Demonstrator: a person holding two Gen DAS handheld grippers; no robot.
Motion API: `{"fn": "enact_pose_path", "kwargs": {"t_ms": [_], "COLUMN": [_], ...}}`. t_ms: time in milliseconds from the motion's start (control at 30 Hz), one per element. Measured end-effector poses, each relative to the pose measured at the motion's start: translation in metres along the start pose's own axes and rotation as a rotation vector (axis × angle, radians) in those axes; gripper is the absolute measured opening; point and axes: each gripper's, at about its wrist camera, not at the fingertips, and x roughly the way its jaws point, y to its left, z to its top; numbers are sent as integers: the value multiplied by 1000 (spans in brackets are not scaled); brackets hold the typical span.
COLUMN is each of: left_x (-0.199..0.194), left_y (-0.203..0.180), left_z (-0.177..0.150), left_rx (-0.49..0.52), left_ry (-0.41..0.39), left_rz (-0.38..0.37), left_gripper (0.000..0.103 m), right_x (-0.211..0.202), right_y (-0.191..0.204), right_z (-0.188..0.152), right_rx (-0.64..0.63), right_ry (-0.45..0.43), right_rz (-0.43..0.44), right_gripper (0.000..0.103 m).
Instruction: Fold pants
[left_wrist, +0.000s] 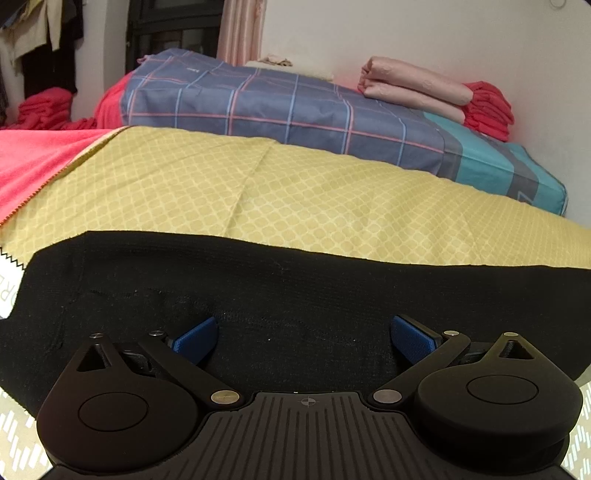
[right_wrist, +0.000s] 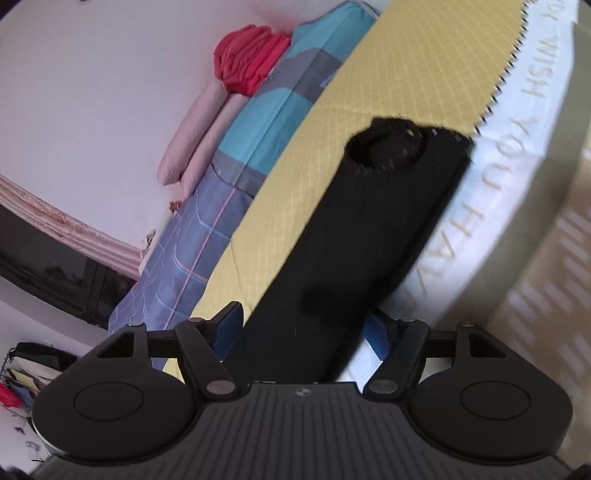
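A: Where do the black pants (left_wrist: 295, 295) lie?

B: On the yellow patterned cloth (left_wrist: 258, 184) spread over the bed, at its near edge. In the left wrist view they make a long dark band running across the picture from side to side, so their long axis lies crosswise to the left gripper (left_wrist: 303, 336).

A: And from the other side?

B: In the right wrist view the pants (right_wrist: 369, 221) run lengthwise away from the right gripper (right_wrist: 306, 328), ending in a rounded open end at the far tip. That picture is rolled and somewhat blurred.

A: How do the grippers stand?

B: The left gripper's blue pads (left_wrist: 195, 338) are spread wide over the fabric, with nothing pinched between them. The right gripper's jaws are also apart; the fabric passes between them, but whether the pads press on it cannot be told.

A: Any containers?

B: None shows. Behind the yellow cloth sits a folded plaid quilt (left_wrist: 295, 110), with pink pillows (left_wrist: 413, 85) and red folded fabric (left_wrist: 487, 110) on it by the wall.
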Motion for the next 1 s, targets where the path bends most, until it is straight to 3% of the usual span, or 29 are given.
{"fn": "enact_pose_path", "kwargs": {"t_ms": [167, 267, 400, 500, 533, 567, 633, 733, 833, 933, 1000], "left_x": [-1, -1, -2, -3, -4, -4, -7, -16, -27, -34, -37], "left_y": [3, 3, 4, 6, 8, 8, 11, 13, 17, 23, 28], "left_z": [-1, -1, 0, 0, 0, 0, 1, 2, 4, 6, 7], "left_rx": [-17, -17, -22, -39, -45, -52, -69, -78, -98, -118, -141], "left_ry": [-5, -6, -8, -15, -19, -22, -40, -96, -155, -192, -201], "left_rz": [-19, -19, -23, -37, -42, -46, -51, -28, -3, 37, 46], "left_gripper": [103, 103, 103, 103, 103, 103, 103, 103, 103, 103, 103], "right_x": [4, 4, 16, 25, 25, 24, 27, 19, 9, 3, 8], "right_y": [4, 14, 11, 5, 8, 13, 24, 50, 98, 144, 161], "right_z": [-3, -10, -7, -8, -12, -17, -27, -47, -90, -165, -229], "right_rx": [5, -84, -159, -195, -219, -259, -371, -531, -793, -1173, -1455], "right_ry": [-64, -67, -80, -126, -134, -138, -130, -221, -361, -493, -519], "right_rz": [-47, -99, -42, 9, -11, -46, -142, -234, -305, -285, -240], "right_gripper": [73, 76, 81, 79, 75, 58, 22, 22, 22, 22, 22]}}
